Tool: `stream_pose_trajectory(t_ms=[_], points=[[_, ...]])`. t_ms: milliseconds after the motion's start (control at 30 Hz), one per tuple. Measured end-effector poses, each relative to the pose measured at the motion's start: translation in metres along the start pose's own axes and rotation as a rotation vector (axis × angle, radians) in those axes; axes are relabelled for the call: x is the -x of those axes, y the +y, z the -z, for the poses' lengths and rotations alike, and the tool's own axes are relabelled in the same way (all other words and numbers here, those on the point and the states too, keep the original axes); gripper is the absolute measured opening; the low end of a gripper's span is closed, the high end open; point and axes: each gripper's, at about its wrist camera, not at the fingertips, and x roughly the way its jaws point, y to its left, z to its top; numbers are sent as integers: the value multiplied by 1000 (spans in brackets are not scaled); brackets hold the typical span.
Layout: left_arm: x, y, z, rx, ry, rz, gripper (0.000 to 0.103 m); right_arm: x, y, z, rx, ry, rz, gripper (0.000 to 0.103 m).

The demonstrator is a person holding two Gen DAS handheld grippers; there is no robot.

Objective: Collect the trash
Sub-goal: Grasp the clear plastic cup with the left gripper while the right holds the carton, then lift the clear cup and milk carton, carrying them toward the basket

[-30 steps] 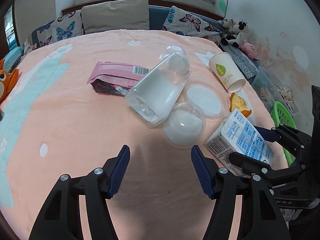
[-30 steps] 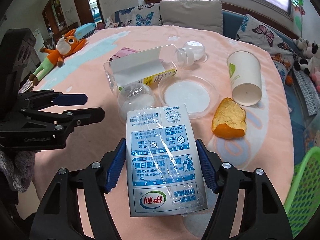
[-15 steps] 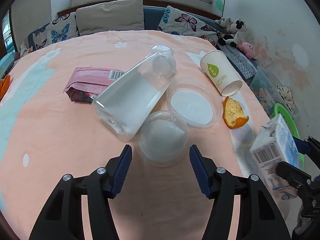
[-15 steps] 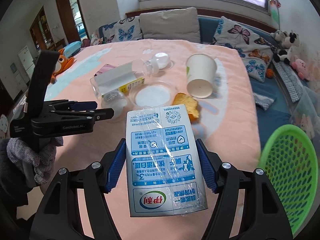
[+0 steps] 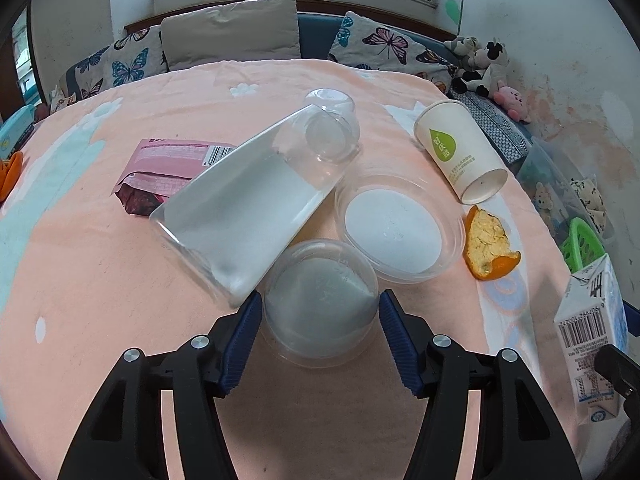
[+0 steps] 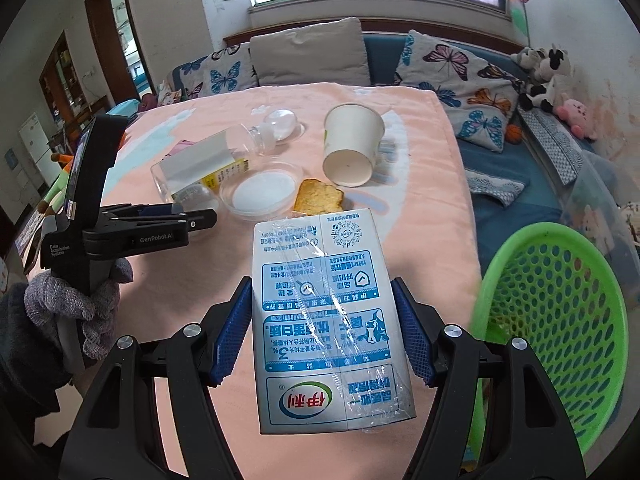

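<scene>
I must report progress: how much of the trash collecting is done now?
Nothing shows inside the green basket yet. The right gripper holds the milk carton beside it. The left gripper straddles a small clear cup without gripping it. The bottle, lid, paper cup, peel and pink wrapper remain.

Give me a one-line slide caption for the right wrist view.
Right gripper holds a milk carton above the pink-covered table, beside a green basket.
</scene>
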Motion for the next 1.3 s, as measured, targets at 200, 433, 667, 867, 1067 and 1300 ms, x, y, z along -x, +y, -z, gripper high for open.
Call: stream_pose_trajectory(t_ms=[200, 433, 667, 867, 1067, 1300], points=[[-5, -3, -5, -11, -8, -22, 58, 6, -8, 5, -22, -5, 17, 68], [6, -3, 1, -23, -16, -11, 58, 12, -20, 9, -59, -11, 41, 68], [32, -6, 8, -39, -46, 17, 58, 20, -28, 13, -76, -12, 74, 68], [53, 3, 14, -18, -64, 36, 58, 16, -11, 9, -25, -1, 48, 68], [80, 26, 21, 6, -99, 14, 58, -5, 36, -10, 92, 15, -16, 68], [97, 71, 24, 58, -107, -29, 58, -32, 90, -35, 205, 18, -86, 68]])
